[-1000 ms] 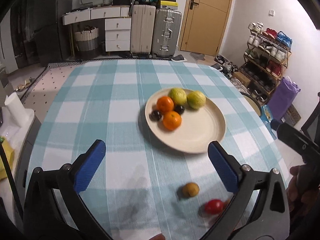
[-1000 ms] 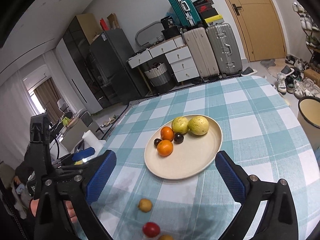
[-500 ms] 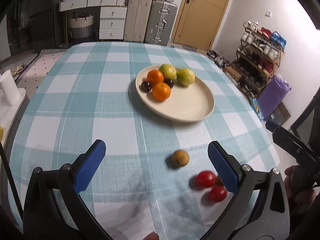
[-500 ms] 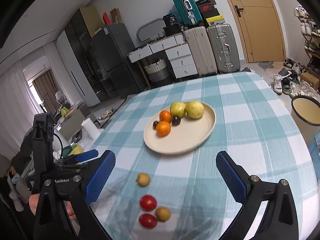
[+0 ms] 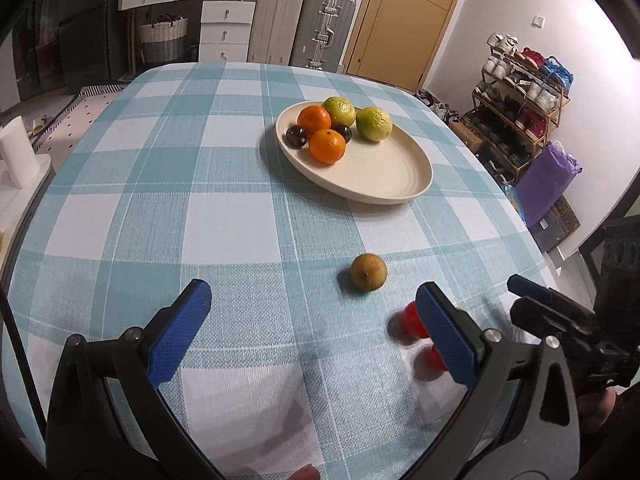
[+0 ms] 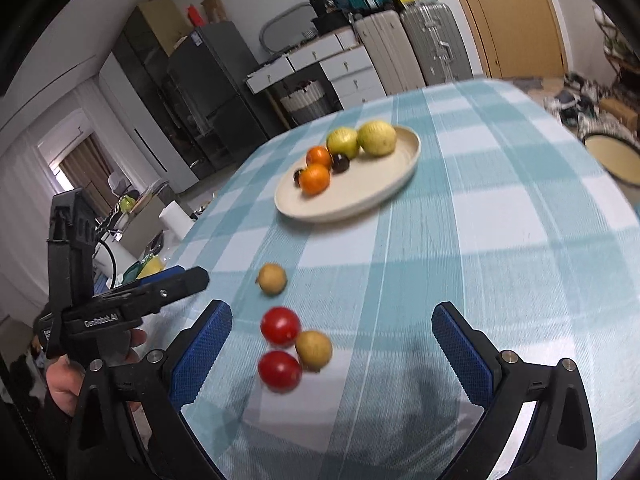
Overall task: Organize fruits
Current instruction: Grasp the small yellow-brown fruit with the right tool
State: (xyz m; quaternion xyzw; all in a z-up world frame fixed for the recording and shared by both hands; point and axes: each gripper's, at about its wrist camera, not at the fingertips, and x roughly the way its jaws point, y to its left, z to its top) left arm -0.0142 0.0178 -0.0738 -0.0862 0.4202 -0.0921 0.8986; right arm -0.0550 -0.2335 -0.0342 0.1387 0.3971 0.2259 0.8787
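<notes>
- Four small fruits lay loose on the checked tablecloth [image 6: 500,208]: two red tomatoes [image 6: 280,326] [image 6: 279,371], a tan round fruit [image 6: 314,350] touching them on their 3 o'clock side, and a second tan fruit [image 6: 272,278] a little apart at 12 o'clock from the cluster.
- In the left wrist view the lone tan fruit [image 5: 369,272] sat clear, while the tomatoes [image 5: 412,318] were blurred and partly hidden behind the right-hand blue pad.
- The cream plate [image 6: 360,196] stood well beyond the loose fruits at 12 o'clock, carrying two oranges [image 6: 315,179] [image 6: 319,156], two yellow-green citrus [image 6: 376,138] [image 6: 342,142] and two dark plums [image 6: 341,163] [image 6: 298,176].
- The right gripper [image 6: 332,344] hung above the cluster, fingers spread wide and empty; the cluster lay nearer its left pad.
- The left gripper [image 5: 312,328] was likewise spread wide, holding nothing, above bare cloth at 8 o'clock from the lone tan fruit.
- Suitcases [image 5: 304,28] and a white drawer unit [image 5: 226,30] stood behind the table.
</notes>
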